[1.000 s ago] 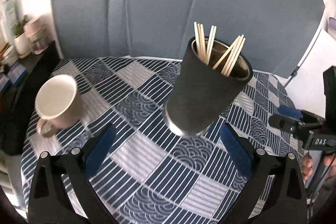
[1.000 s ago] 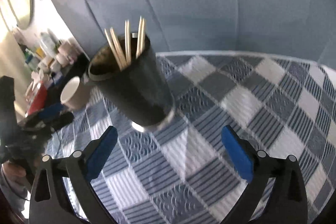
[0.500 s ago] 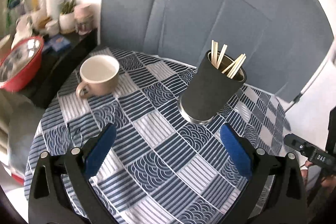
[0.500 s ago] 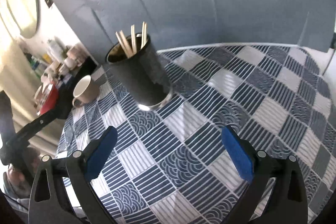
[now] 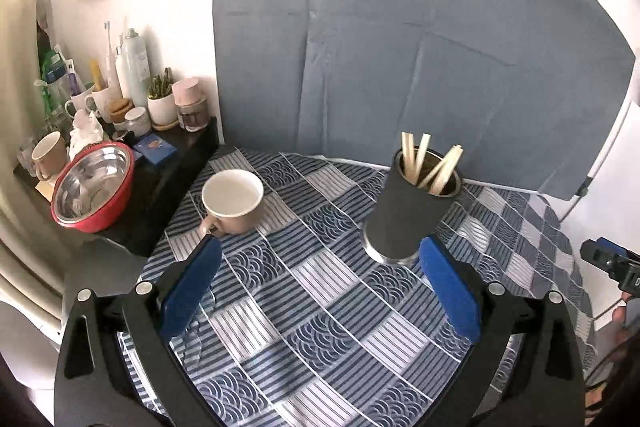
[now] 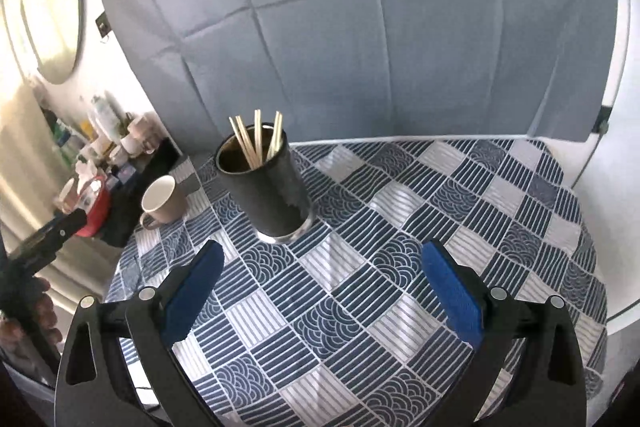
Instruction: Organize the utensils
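While both tongs (image 5: 318, 281) (image 6: 320, 283) gape empty, the chopstick cup (image 6: 264, 183) stands mid-table, clear of edges.

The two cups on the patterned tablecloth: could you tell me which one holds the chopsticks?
The tall dark cylindrical cup holds the chopsticks, which stick out above its rim. The shorter beige mug with a handle, to its left, looks empty.
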`<control>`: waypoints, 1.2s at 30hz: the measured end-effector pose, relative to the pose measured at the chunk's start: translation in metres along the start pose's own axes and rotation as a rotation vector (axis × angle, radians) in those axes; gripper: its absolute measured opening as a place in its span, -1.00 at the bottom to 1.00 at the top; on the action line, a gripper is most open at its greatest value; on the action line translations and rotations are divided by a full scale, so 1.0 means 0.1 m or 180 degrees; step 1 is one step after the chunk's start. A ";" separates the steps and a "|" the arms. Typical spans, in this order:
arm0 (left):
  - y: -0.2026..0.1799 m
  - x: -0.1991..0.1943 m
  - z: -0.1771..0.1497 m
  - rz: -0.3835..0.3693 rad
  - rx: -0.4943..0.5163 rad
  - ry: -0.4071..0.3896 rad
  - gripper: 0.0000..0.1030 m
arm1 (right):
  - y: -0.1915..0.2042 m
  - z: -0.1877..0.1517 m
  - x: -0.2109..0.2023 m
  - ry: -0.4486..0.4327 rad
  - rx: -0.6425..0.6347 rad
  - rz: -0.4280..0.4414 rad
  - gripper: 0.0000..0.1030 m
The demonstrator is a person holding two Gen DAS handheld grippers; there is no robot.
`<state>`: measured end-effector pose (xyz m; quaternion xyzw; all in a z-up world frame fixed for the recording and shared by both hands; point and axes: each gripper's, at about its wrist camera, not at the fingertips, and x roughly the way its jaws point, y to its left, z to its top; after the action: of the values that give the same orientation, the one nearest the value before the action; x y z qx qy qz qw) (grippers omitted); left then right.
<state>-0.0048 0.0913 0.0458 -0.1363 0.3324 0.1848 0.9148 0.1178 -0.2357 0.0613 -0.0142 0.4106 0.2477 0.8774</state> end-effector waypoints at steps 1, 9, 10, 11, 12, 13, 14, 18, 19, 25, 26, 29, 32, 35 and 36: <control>-0.02 -0.02 -0.01 0.0000 -0.0036 0.0032 0.88 | 0.02 -0.01 -0.03 0.0003 -0.0001 0.0019 0.84; -0.22 -0.24 -0.19 0.0055 -0.0122 0.0168 0.88 | 0.26 -0.20 -0.12 0.0125 -0.0096 0.0187 0.84; -0.23 -0.27 -0.19 0.0086 -0.0110 0.0132 0.88 | 0.27 -0.22 -0.13 0.0121 -0.0097 0.0196 0.84; -0.24 -0.30 -0.19 0.0141 -0.0101 0.0087 0.88 | 0.29 -0.25 -0.14 0.0132 -0.0102 0.0195 0.84; -0.24 -0.32 -0.19 0.0181 -0.0103 0.0066 0.88 | 0.30 -0.27 -0.13 0.0142 -0.0102 0.0195 0.84; -0.23 -0.33 -0.19 0.0218 -0.0118 0.0060 0.88 | 0.30 -0.28 -0.13 0.0151 -0.0098 0.0205 0.84; -0.23 -0.34 -0.19 0.0216 -0.0129 0.0067 0.88 | 0.31 -0.29 -0.14 0.0149 -0.0092 0.0212 0.84; -0.26 -0.35 -0.20 0.0164 -0.0127 0.0081 0.88 | 0.28 -0.31 -0.17 0.0107 -0.0065 0.0182 0.84; -0.27 -0.35 -0.21 0.0120 -0.0117 0.0094 0.88 | 0.28 -0.31 -0.17 0.0109 -0.0063 0.0184 0.84; -0.34 -0.35 -0.24 -0.0027 -0.0108 0.0133 0.88 | 0.27 -0.35 -0.20 0.0101 -0.0086 0.0197 0.84; -0.34 -0.35 -0.24 -0.0057 -0.0115 0.0140 0.88 | 0.26 -0.36 -0.21 0.0095 -0.0078 0.0198 0.84; -0.38 -0.34 -0.26 -0.0128 -0.0105 0.0187 0.88 | 0.24 -0.37 -0.23 0.0085 -0.0071 0.0185 0.84; -0.44 -0.33 -0.28 -0.0217 -0.0040 0.0234 0.88 | 0.23 -0.39 -0.25 0.0083 -0.0070 0.0182 0.84; -0.50 -0.32 -0.30 -0.0277 0.0046 0.0287 0.88 | 0.21 -0.41 -0.27 0.0088 -0.0068 0.0179 0.84; -0.52 -0.32 -0.31 -0.0273 0.0058 0.0304 0.88 | 0.21 -0.42 -0.27 0.0090 -0.0068 0.0180 0.84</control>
<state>-0.0230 0.0256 0.0502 -0.1507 0.3712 0.1356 0.9061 0.0641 -0.2382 0.0570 -0.0154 0.4206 0.2765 0.8640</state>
